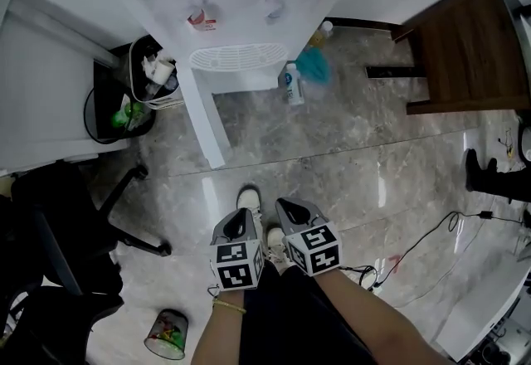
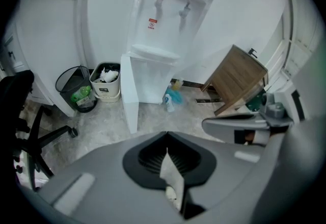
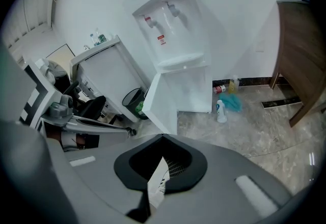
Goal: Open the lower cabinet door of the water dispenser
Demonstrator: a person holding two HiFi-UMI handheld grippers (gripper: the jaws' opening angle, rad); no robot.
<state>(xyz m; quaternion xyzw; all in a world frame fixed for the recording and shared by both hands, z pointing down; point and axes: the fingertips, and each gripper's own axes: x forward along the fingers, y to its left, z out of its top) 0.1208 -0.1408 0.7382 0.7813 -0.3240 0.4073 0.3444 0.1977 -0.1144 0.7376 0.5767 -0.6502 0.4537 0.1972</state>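
**K:** Since both gripper views face the water dispenser point(image 1: 241, 15), where's the lower cabinet door point(image 1: 203, 114)?

**M:** Swung wide open. It's hinged on the dispenser's left side as the head view shows it, with the free edge sticking out over the floor toward the person. The compartment behind it is exposed.

**K:** Left gripper point(image 1: 242, 216)?

**M:** Well in front of the dispenser, touching nothing. Jaws closed tip to tip and empty.

**K:** Right gripper point(image 1: 287, 206)?

**M:** Same. Jaws fully together, nothing held. It's just beside the left one and equally far back from the dispenser, and both point down at the floor in front of it.

**K:** Anything near the dispenser?

**M:** White bin point(image 1: 156, 73) right against its left side, with a black mesh bin point(image 1: 112, 110) further left. Spray bottle point(image 1: 290, 83) and teal cloth point(image 1: 314, 65) are on the floor at its right. Wooden table point(image 1: 465, 48) is further right, well apart from it.
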